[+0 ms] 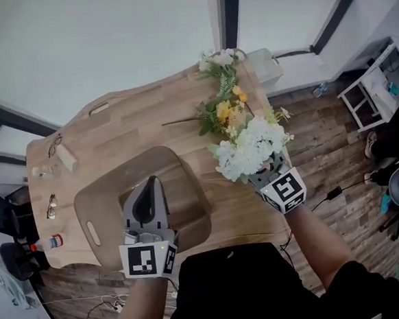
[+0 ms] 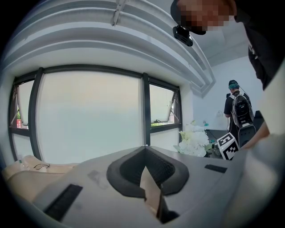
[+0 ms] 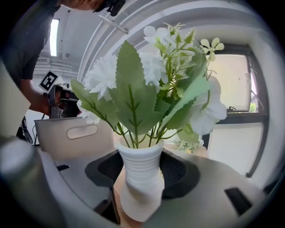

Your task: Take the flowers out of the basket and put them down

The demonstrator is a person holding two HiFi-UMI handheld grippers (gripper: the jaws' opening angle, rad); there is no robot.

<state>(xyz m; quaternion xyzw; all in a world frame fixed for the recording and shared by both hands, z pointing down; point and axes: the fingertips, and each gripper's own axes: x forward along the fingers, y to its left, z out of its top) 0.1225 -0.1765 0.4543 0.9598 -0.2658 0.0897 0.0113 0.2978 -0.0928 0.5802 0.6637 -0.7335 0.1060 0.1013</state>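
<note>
My right gripper [image 1: 268,173] is shut on a ribbed white vase [image 3: 139,182] that holds a white bouquet [image 1: 250,148] with green leaves [image 3: 133,95]. It hangs over the wooden table's [image 1: 142,125] right edge, beside the beige basket [image 1: 96,198]. In the right gripper view the basket [image 3: 71,133] stands behind the vase to the left. My left gripper [image 1: 147,194] sits over the basket's near side, its jaws [image 2: 149,182] shut on a thin beige wall, apparently the basket's. The left gripper view shows the bouquet [image 2: 193,140] off to the right.
A yellow flower bunch [image 1: 227,112] and a white-and-green sprig [image 1: 218,63] lie on the table's far right. Glasses [image 1: 51,205], a small bottle [image 1: 48,243] and a small block [image 1: 65,155] are at the left edge. A person with a backpack [image 2: 240,111] stands across the room.
</note>
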